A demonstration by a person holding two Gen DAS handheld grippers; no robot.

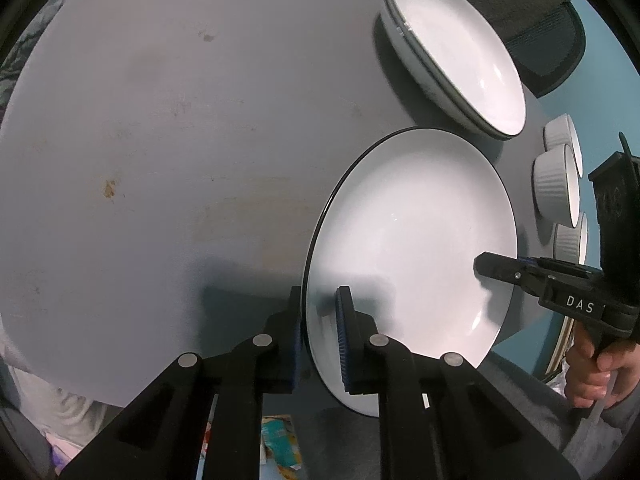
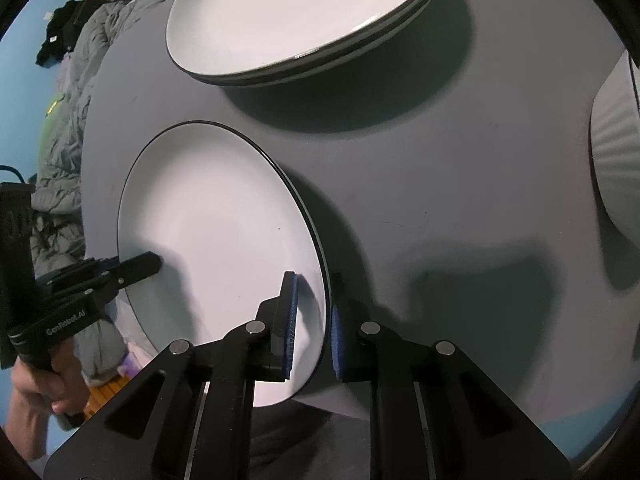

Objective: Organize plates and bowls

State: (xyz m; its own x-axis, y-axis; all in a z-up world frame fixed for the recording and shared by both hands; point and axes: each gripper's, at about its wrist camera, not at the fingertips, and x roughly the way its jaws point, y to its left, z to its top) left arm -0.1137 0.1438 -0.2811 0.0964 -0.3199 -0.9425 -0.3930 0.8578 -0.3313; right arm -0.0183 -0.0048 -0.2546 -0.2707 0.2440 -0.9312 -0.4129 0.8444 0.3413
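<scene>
A white plate with a dark rim [image 1: 412,224] is held over the near edge of the round grey table [image 1: 160,140], between both grippers. My left gripper [image 1: 320,332] is shut on its left rim. My right gripper [image 2: 312,320] is shut on its right rim [image 2: 224,216]; its finger also shows in the left wrist view [image 1: 500,268]. A stack of like plates [image 1: 452,52] sits farther back on the table, also seen in the right wrist view [image 2: 296,12]. Several white ribbed bowls [image 1: 556,184] stand at the right; one shows in the right wrist view [image 2: 616,152].
A dark chair back [image 1: 536,20] stands behind the plate stack. Grey bedding [image 2: 68,128] and dark clothes lie beyond the table's left side. The wall is blue. Clutter lies on the floor below the table edge [image 1: 280,444].
</scene>
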